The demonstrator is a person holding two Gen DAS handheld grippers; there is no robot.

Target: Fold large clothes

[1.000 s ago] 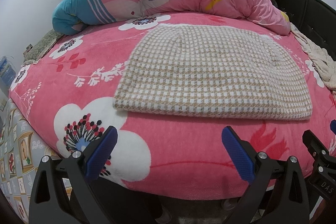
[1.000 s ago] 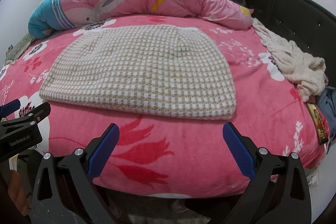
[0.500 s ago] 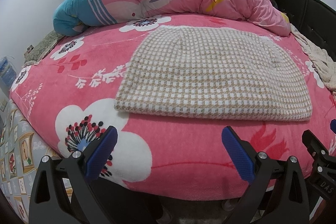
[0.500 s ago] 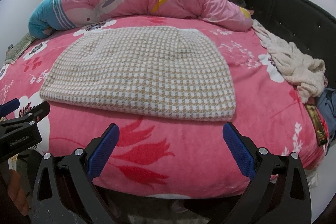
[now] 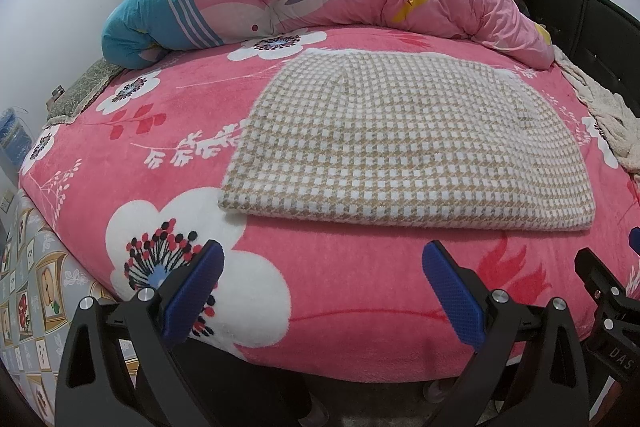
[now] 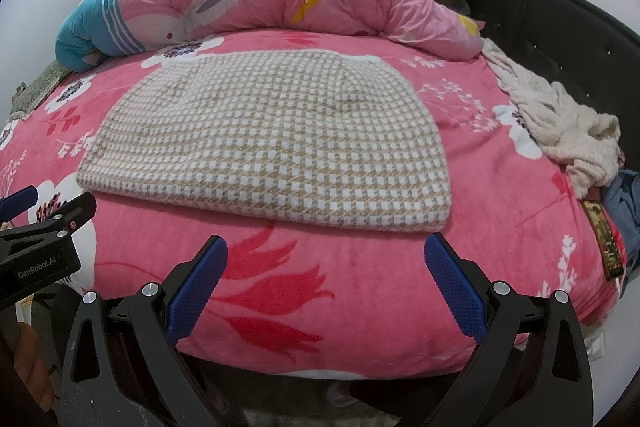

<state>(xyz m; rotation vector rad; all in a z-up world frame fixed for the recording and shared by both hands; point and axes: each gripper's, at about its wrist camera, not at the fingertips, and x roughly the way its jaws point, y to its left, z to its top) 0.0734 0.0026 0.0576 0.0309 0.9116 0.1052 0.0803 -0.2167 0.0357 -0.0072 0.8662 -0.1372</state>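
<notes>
Each handheld gripper is a black frame of triangular, cut-out arms. The left gripper (image 5: 322,293) and the right gripper (image 6: 326,291) both carry flat blue pads (image 5: 193,291) with a fine dimpled texture on the inner faces of the jaws. Round silver screw heads (image 6: 150,289) sit at the arm joints. Seen from the right wrist, the left gripper's black body bears white "GenRobot.AI" lettering; from the left wrist, the right gripper's body shows "DAS".
</notes>
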